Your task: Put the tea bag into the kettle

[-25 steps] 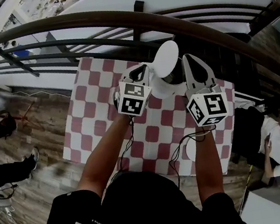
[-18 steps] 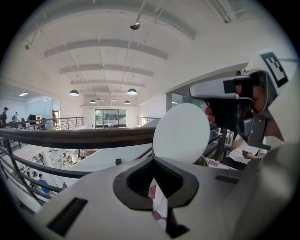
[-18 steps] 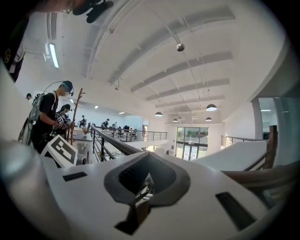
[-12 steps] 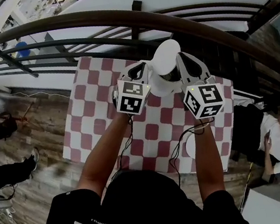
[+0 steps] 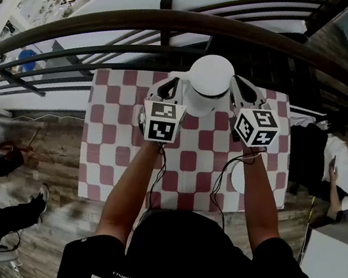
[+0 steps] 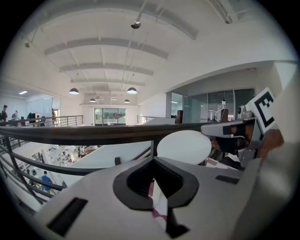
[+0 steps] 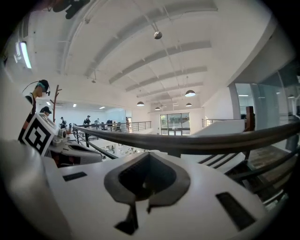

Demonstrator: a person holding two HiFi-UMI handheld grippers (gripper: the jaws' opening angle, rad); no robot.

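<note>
Kettle [image 5: 196,106] on checked tabletop [image 5: 115,145], lid [image 5: 211,75] flat over the mouth so the inside is hidden & the tea bag isn't visible. Left tool [image 5: 171,91] at kettle's 9 o'clock is nipped on a thin pale slip [image 6: 159,201], poss. the bag's tag, can't confirm; right tool [image 5: 243,91] at 3–4 o'clock, jaws together, nothing in them. Best approach IMO: hold left steady w/o tugging the slip, seat lid gently from above w/ right, don't shove kettle sideways.
</note>
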